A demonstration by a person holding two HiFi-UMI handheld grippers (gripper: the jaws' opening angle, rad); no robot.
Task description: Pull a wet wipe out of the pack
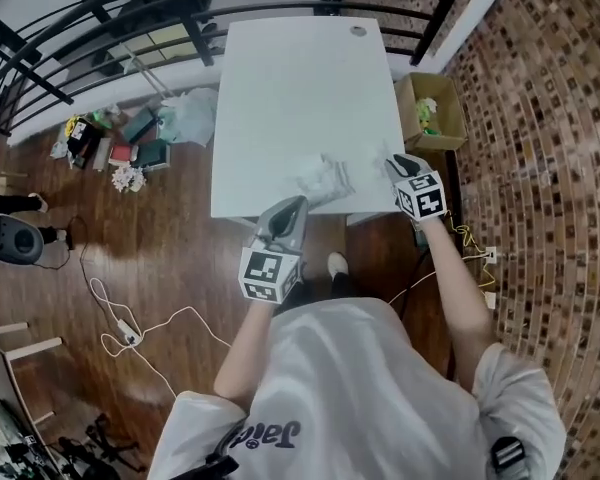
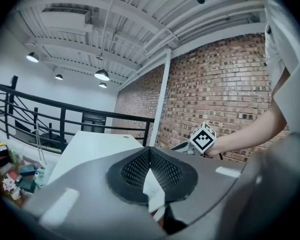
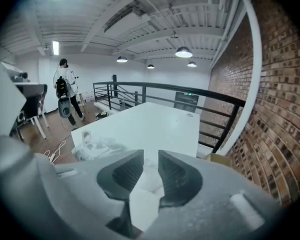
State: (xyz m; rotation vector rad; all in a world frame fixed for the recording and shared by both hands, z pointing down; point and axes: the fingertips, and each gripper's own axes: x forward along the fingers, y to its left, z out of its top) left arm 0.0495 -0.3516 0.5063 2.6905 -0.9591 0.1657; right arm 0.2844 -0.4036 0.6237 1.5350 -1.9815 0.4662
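Step in hand, as I read it: letting go of the wipe, which looks already out of the pack. My right tongs (image 3: 150,154) stand well apart w/ nothing pinched. The crumpled white wet wipe (image 3: 147,179) lies on the white rectangular desk (image 1: 300,78) between the two jaws, neither pad pressing on it, a little to the right of the crinkly translucent-white plastic pack (image 1: 325,180).

Left tongs (image 2: 150,151) are closed tip to tip on a folded white bit. I take that for the pack's near edge, since in the head view the tips sit right at the pack's near-left side. Can't fully rule out that it's wipe material.

To do this well:
- Lift the right tongs up & away from the pack w/ jaws wide, so the damp sheet doesn't cling to a pad and ride along.
- If it does stick, prob better a small wiggle than re-closing on it.
- Hold the left grip firm & low on the pack so it doesn't skid or tip while the right side leaves.
- Check that no tail of the wipe links back into the pack opening. I can't tell that from these views, and if one does, a careless lift could drag the next sheet out
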